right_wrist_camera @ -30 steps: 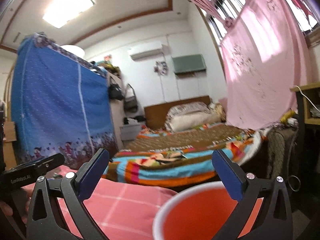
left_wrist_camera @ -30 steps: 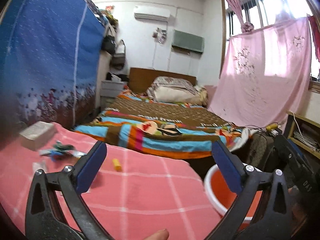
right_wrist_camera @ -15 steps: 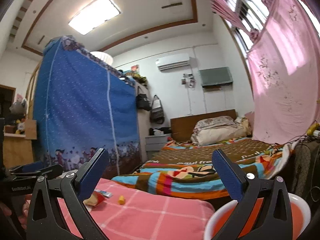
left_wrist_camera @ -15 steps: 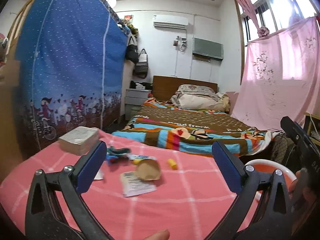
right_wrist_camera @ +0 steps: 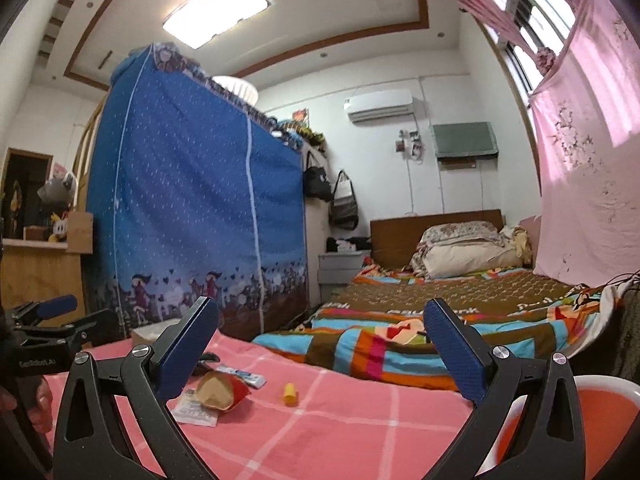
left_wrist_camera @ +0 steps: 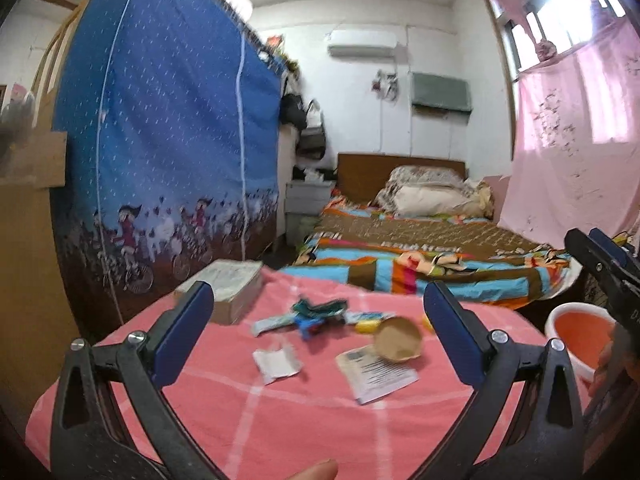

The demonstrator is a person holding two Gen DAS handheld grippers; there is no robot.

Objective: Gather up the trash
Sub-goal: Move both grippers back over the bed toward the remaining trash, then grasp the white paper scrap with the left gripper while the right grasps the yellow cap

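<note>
- The left gripper (left_wrist_camera: 318,334) hung over the pink checked cloth (left_wrist_camera: 304,420) with its jaws wide and nothing between them; the right gripper (right_wrist_camera: 320,344) was likewise spread wide and empty, low at the table's right end.
- Nearest lay the flat litter — a white printed packet (left_wrist_camera: 376,372) and a small torn white wrapper (left_wrist_camera: 277,363). Thin pieces flush on soft cloth could slip the pads, or the fingers could pinch the cloth and drag everything.
- Just behind the packet, a paper cup (left_wrist_camera: 398,339) lay on its side, touching the packet's edge; a squeeze across its open mouth would likely crush it or roll it away.
- Beyond, a small yellow piece (right_wrist_camera: 290,393) and crumpled blue-green wrappers (left_wrist_camera: 320,312) sat close together — grabbing one might scatter the others.
- The orange basin (left_wrist_camera: 580,334), presumably the trash bin, sat off the table's right edge by the right gripper; a release short of it would drop litter to the floor.
- A book (left_wrist_camera: 230,284) at the far left corner looked like no trash and could be taken by mistake.
</note>
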